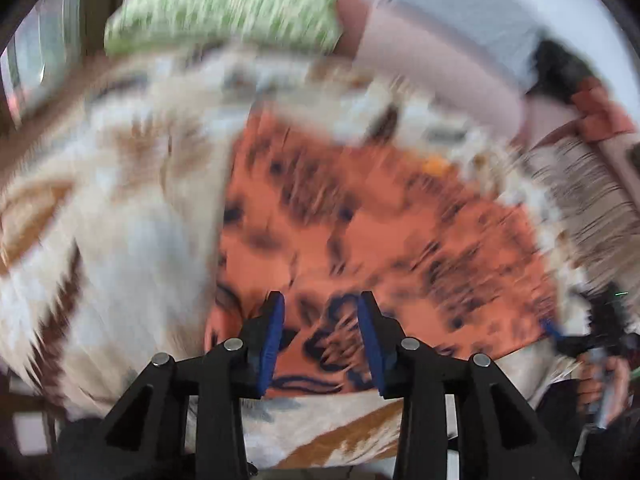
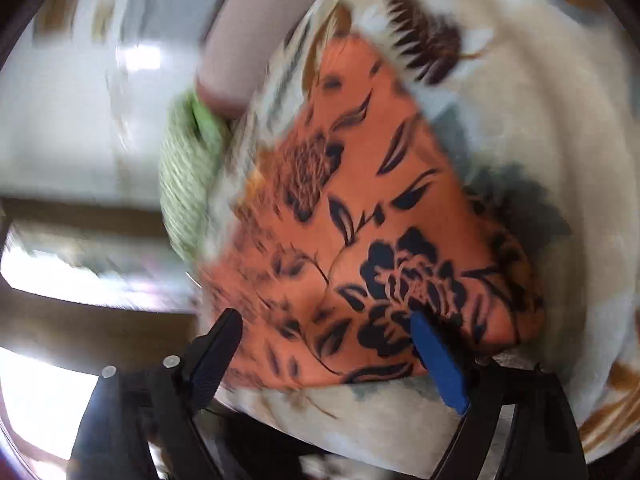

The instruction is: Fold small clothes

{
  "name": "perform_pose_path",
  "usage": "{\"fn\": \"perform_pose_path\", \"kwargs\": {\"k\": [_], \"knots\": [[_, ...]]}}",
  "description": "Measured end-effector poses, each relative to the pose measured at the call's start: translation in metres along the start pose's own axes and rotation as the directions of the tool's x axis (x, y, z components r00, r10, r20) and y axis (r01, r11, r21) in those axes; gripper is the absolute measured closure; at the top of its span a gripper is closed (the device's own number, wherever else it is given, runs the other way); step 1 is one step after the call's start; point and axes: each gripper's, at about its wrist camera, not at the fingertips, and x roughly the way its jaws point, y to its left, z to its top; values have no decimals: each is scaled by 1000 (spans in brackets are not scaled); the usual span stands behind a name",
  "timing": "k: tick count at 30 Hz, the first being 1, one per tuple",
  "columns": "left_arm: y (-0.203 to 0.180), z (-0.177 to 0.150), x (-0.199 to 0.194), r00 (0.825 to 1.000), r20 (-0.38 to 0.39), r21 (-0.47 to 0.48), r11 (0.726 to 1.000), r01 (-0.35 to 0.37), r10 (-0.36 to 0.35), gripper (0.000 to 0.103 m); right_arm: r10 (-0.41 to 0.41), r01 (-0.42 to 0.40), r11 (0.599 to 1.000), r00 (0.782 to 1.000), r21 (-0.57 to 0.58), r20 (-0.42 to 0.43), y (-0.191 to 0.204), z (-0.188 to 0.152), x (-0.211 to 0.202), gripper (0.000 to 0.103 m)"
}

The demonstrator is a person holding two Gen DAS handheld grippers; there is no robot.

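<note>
An orange cloth with a dark flower print lies spread on a cream patterned blanket. My left gripper is open and empty over the cloth's near edge. The right gripper shows at the right edge of the left wrist view, by the cloth's corner. In the right wrist view the same cloth fills the middle, and my right gripper is open wide over its near edge, holding nothing. Both views are motion-blurred.
A green knitted item lies at the far side of the blanket, also seen in the right wrist view. A pink bolster and a grey fringed cloth lie to the right. The blanket covers the whole surface.
</note>
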Motion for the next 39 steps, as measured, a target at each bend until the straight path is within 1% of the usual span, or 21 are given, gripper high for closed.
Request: {"fn": "perform_pose_path", "kwargs": {"k": [1, 2, 5, 7, 9, 10, 12, 18, 19, 21, 22, 25, 27, 29, 30, 31, 32, 33, 34, 36, 39], "knots": [[3, -2, 15, 998, -48, -16, 999, -33, 32, 67, -16, 16, 1000, 1000, -17, 17, 5, 1, -5, 14], [4, -4, 19, 998, -52, -13, 999, -45, 44, 68, -18, 20, 999, 999, -50, 38, 13, 1, -12, 14], [-11, 0, -3, 998, 33, 25, 998, -61, 60, 67, 0, 4, 996, 999, -87, 41, 22, -1, -26, 14], [-24, 4, -16, 995, 90, 66, 996, -59, 53, 63, 8, -6, 1000, 998, -30, 68, 11, -8, -39, 14], [-39, 10, -24, 989, 145, 106, 993, -49, 33, 50, 34, -42, 996, 995, 83, 96, -8, -22, -49, 14], [-48, 13, -23, 987, 162, 118, 993, -26, 7, 50, 40, -52, 991, 994, 123, 101, -16, -28, -50, 13], [-64, 18, -14, 987, 157, 135, 991, 10, -31, 50, 33, -48, 985, 995, 168, 90, -29, -35, -39, 13], [-99, 26, 9, 985, 141, 175, 982, 71, -96, 50, 12, -66, 967, 976, 247, 215, -48, -16, -32, 14], [-101, 25, 16, 987, 132, 184, 981, 67, -92, 50, -4, -48, 972, 976, 232, 218, -46, -13, -32, 23], [-102, 26, 31, 994, 101, 183, 983, 32, -51, 50, -64, 20, 977, 977, 214, 201, -43, -11, -30, 77], [-99, 24, 41, 997, 72, 179, 984, 8, -21, 50, -81, 37, 978, 975, 206, 209, -41, -10, -32, 93], [-87, 17, 51, 998, 66, 178, 984, -15, 3, 54, -152, 146, 988, 952, 45, 265, -3, -17, -43, 93], [-86, 16, 50, 998, 67, 193, 981, -20, 7, 54, -248, 266, 963, 930, -32, 271, 4, -24, -38, 93], [-91, 20, 48, 998, 53, 201, 979, -33, 23, 54, -321, 320, 947, 935, 33, 151, -24, -20, -17, 86], [-91, 21, 45, 998, 51, 207, 978, -35, 25, 54, -252, 241, 967, 952, 83, 174, -33, -22, -24, 86], [-93, 23, 40, 998, 61, 213, 976, -36, 24, 54, -216, 203, 975, 957, 87, 192, -32, -22, -35, 73], [-94, 24, 35, 997, 80, 218, 975, -34, 17, 54, -216, 211, 976, 952, 46, 216, -24, -20, -47, 44], [-96, 26, 32, 995, 98, 226, 974, -37, 15, 54, -218, 219, 975, 944, 22, 249, -18, -19, -57, 31], [-98, 27, 30, 994, 111, 243, 969, -40, 13, 54, -207, 218, 976, 931, -3, 301, -10, -15, -70, 23], [-99, 28, 35, 993, 115, 261, 964, -57, 28, 52, -125, 148, 987, 945, -55, 301, -1, 9, -78, 23], [-93, 28, 53, 997, 55, 237, 970, -62, 50, 52, -20, 36, 996, 978, -76, 208, 0, 54, -56, 23]]}}
